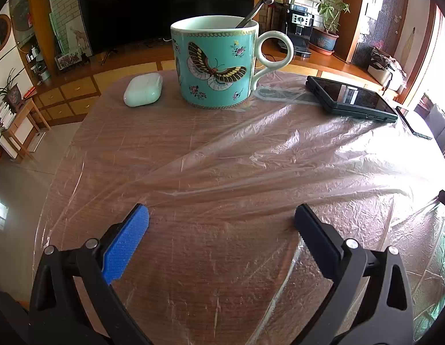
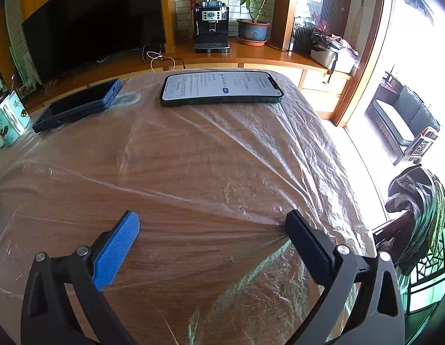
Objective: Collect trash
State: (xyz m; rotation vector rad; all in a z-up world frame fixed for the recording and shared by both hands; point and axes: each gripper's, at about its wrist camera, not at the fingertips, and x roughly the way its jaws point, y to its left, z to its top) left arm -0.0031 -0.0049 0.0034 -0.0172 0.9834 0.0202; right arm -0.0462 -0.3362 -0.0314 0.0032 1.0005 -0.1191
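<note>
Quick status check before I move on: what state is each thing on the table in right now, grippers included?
Clear plastic film: spread over the wooden table, wrinkled.
Turquoise butterfly mug: upright, spoon standing in it.
White earbud case: closed, lying flat.
Dark folding phone: screen dark, lying flat.
Black smartphone: screen lit, face up.
Left gripper: open, empty.
Right gripper: open, empty, one finger at the film.

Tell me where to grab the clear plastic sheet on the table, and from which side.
Take the plastic sheet at the raised creases fanning out from the right gripper beside its black finger, near the table edge. Come in low from the near side: elsewhere the film lies flat on the wood, and phones pin its far end.
</note>
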